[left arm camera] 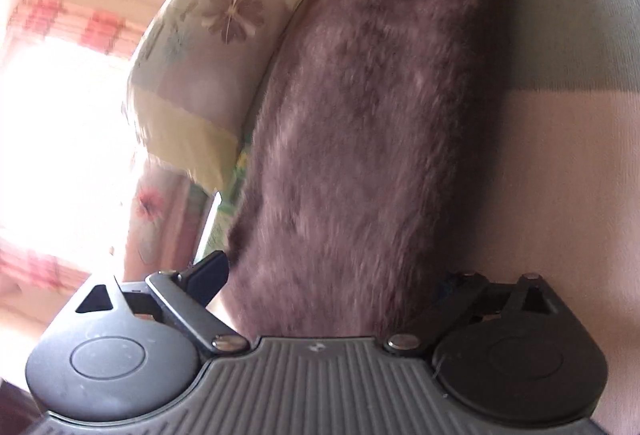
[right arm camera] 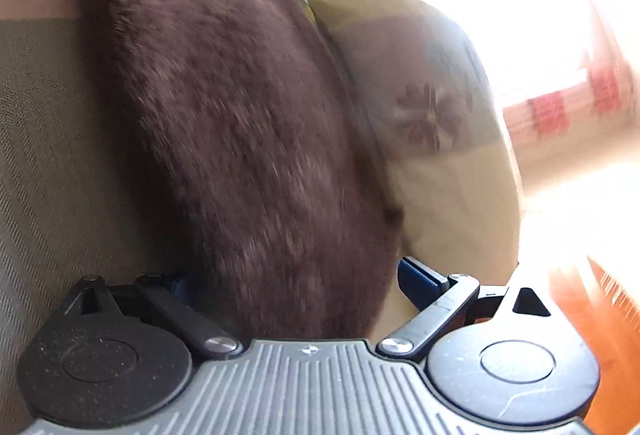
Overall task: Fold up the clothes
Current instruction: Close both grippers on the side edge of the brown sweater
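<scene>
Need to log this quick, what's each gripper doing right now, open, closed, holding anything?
Left gripper: open, jaws spread around the fuzzy brown-purple garment, not pinching it.
Right gripper: open, straddling the same garment.

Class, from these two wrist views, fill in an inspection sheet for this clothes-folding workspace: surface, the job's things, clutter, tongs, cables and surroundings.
Surface: striped bedcover, pale pink and grey-green bands.
Job's things: brown fuzzy garment, lying as a long band across the cover; it reaches between both pairs of tongs.
Clutter: floral pillow beside the garment's far edge.
Tongs: left tongs wide apart, garment between them; whether the pads press it cannot be told. Right tongs likewise wide, the same garment between them.
Cables: nothing seen.
Surroundings: bright window with a red-patterned curtain; images blurred.
</scene>
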A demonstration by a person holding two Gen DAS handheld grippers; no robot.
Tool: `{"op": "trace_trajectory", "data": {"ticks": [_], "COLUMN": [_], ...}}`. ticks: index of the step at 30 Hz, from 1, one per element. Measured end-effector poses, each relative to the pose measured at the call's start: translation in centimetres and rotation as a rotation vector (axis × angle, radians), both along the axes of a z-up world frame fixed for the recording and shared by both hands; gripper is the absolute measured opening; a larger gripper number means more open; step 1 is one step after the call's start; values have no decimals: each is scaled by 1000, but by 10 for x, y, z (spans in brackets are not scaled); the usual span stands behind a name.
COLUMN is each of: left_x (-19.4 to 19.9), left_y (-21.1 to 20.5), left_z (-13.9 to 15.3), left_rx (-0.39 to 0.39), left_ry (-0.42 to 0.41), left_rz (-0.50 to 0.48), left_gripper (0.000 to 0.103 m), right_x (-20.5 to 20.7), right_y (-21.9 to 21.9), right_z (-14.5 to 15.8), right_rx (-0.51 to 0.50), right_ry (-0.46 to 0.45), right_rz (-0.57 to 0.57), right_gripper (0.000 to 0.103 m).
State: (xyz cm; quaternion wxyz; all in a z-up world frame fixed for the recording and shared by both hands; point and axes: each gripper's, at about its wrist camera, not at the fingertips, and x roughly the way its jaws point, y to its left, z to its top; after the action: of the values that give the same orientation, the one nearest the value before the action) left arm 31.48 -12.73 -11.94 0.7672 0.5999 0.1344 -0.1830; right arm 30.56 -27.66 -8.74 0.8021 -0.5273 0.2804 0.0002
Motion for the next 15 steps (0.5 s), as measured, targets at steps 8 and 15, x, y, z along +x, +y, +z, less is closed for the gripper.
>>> {"op": "trace_trajectory", "data": {"ticks": [8, 15], "left_x": [3, 5], "left_y": [-13, -10], "left_z": [-1, -2], "left_rx": [-26, -62], "left_ry": [-6, 46], "left_rz": [-24, 8], "left_gripper": [92, 67], "right_x": [11, 18], "right_y": [12, 0], "right_z": [-3, -11], "right_rx": [3, 17], "right_ry": [9, 7], "right_rz": [44, 25], "right_gripper": [88, 81]}}
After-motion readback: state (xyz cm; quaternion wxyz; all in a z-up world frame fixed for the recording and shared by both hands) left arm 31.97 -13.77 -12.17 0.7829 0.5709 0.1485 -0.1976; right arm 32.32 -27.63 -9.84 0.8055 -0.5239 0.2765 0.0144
